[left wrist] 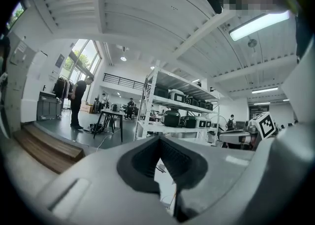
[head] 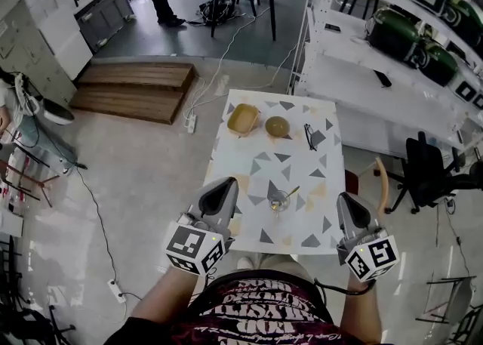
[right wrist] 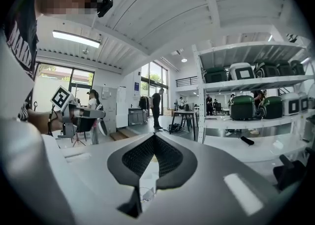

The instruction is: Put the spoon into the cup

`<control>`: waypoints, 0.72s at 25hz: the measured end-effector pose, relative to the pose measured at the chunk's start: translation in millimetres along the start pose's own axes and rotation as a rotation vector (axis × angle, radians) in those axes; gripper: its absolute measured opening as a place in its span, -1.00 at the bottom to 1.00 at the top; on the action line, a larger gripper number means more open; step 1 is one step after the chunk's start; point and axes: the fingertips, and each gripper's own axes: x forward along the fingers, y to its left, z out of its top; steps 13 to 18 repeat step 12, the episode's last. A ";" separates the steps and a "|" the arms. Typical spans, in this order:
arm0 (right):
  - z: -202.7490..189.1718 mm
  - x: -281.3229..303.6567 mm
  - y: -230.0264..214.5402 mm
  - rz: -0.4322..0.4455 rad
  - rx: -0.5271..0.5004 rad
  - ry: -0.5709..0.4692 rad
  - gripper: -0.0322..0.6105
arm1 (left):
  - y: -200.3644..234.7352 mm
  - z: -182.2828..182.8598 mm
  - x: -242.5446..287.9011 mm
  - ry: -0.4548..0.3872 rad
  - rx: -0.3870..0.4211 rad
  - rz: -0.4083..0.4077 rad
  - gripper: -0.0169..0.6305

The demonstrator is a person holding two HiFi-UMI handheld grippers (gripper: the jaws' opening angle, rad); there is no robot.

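A clear glass cup [head: 278, 201] stands near the front edge of the patterned table [head: 302, 162]. A gold spoon [head: 290, 193] stands inside it, its handle leaning up to the right. My left gripper [head: 224, 189] hovers at the table's front left corner, left of the cup, shut and holding nothing. My right gripper [head: 346, 203] hangs at the front right corner, right of the cup, also shut and holding nothing. In the left gripper view the jaws [left wrist: 159, 139] meet at their tips. The right gripper view shows its jaws [right wrist: 153, 136] closed too, with the cup [right wrist: 142, 193] faintly visible below them.
At the table's far end sit a yellow dish [head: 243, 118], a small brown bowl [head: 277, 126] and a pair of glasses [head: 310, 137]. A white shelf rack [head: 392, 49] with green cases stands to the right, an office chair [head: 424, 170] beside it. A wooden platform [head: 136, 87] lies left.
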 end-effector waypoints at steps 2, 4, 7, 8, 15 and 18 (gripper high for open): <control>0.4 -0.4 3.0 0.002 -0.008 -0.003 -0.81 | 2.2 -2.3 -3.1 -0.004 -0.002 0.008 -0.95; 0.7 -0.9 5.5 0.003 -0.010 0.001 -0.81 | 2.6 -2.5 -5.1 -0.009 -0.002 0.009 -0.95; 3.6 -2.4 7.8 0.004 -0.015 0.004 -0.81 | 2.1 -1.2 -3.6 -0.013 -0.004 0.003 -0.95; 4.2 -2.2 8.1 0.004 -0.014 0.005 -0.81 | 2.1 -0.6 -2.0 -0.012 -0.003 0.002 -0.95; 1.5 -0.6 5.6 -0.001 0.002 0.008 -0.81 | 0.4 0.8 6.1 -0.004 0.005 -0.010 -0.95; 1.5 -0.6 5.6 -0.001 0.002 0.008 -0.81 | 0.4 0.8 6.1 -0.004 0.005 -0.010 -0.95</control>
